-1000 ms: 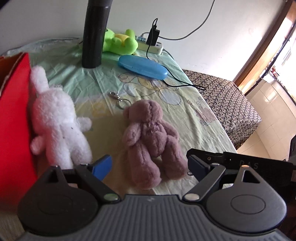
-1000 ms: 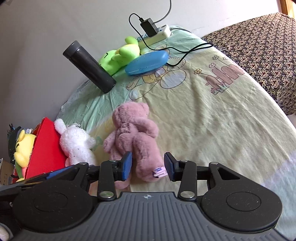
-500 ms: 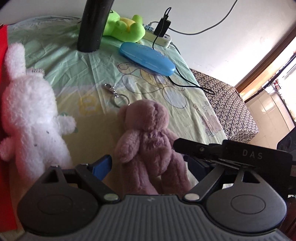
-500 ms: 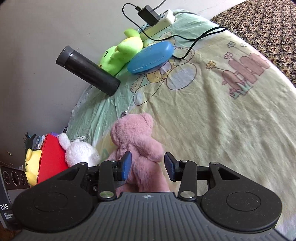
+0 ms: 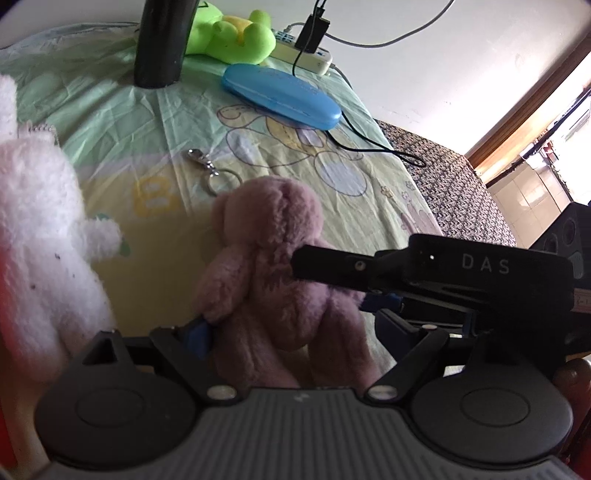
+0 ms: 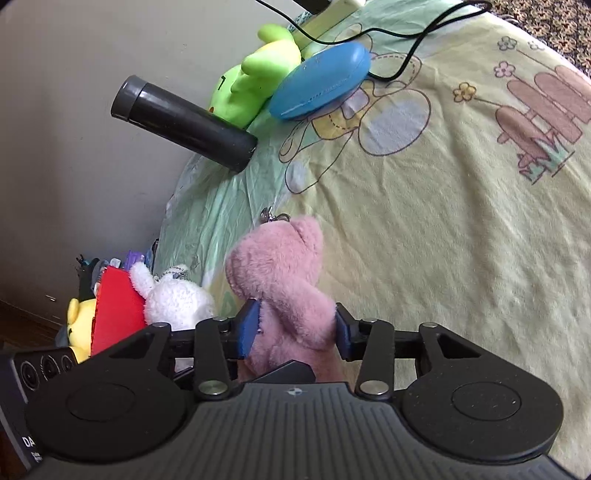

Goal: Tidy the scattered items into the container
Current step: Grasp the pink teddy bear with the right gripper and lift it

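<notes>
while the pink plush bear [image 6: 284, 284] lies face down on the patterned sheet [image 6: 443, 221], the right gripper [image 6: 295, 328] straddles its body, blue pads touching the fur on either side; whether they truly squeeze it cannot be told. the left gripper [image 5: 291, 325] stands wide apart around the bear's legs, gripping nothing. the white plush rabbit [image 5: 40, 229] lies just beside the bear, against the red container [image 6: 116, 317], which holds a yellow toy [image 6: 79, 325]. farther off are a green plush [image 5: 229, 35], a blue case [image 5: 280, 96] and a black flask [image 6: 184, 122].
</notes>
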A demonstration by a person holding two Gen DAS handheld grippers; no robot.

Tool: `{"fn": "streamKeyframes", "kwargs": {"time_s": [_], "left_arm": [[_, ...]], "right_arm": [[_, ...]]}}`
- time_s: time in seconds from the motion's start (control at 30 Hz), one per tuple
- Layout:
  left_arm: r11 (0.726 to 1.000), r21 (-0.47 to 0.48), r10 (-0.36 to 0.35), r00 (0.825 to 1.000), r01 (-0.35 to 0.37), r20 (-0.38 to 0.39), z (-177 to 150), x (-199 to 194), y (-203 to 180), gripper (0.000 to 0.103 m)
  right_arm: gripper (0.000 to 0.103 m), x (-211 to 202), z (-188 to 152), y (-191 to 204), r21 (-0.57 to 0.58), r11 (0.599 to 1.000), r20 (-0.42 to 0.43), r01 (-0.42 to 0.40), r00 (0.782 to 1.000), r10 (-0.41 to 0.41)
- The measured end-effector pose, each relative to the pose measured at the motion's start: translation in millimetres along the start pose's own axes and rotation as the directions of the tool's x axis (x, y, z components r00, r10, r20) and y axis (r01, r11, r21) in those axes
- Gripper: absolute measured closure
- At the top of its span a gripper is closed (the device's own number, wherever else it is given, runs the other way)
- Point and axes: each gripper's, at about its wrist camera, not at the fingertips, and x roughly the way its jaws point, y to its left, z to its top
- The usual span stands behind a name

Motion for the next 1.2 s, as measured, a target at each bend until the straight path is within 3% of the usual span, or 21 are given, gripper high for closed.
{"fn": "streamKeyframes", "kwargs": {"time_s": [0.13, 0.53, 0.9, 1.2], "left_arm": [[0.999, 0.045, 0.018, 1.0, -0.018, -0.009, -7.9, -3.7, -8.3, 0.015], [0.994, 0.098, -0.04, 0.999, 0.043, -0.034, -44.3, -32.5, -30.6, 0.015], [0.996, 0.073, -0.053, 0.996, 0.048, 0.072, -66.1, -78.6, -29.0, 0.015], [0.992, 0.13, -0.023, 0.982, -0.001, 0.187, -73.3, -131.9, -22.5, 0.015]], "right_arm": [[0.062, -8.1, -7.6, 3.6, -0.009, 1.0, -0.011, 0.005, 1.0, -0.005], [0.064, -40.6, -37.8, 10.2, -0.025, 0.999, -0.009, 0.028, 1.0, -0.028], [0.064, -60.1, -64.0, 31.5, -0.07, 0.997, 0.013, -0.017, 1.0, 0.018], [0.065, -62.5, -83.3, 61.7, -0.126, 0.983, 0.051, -0.136, 0.988, 0.143]]}}
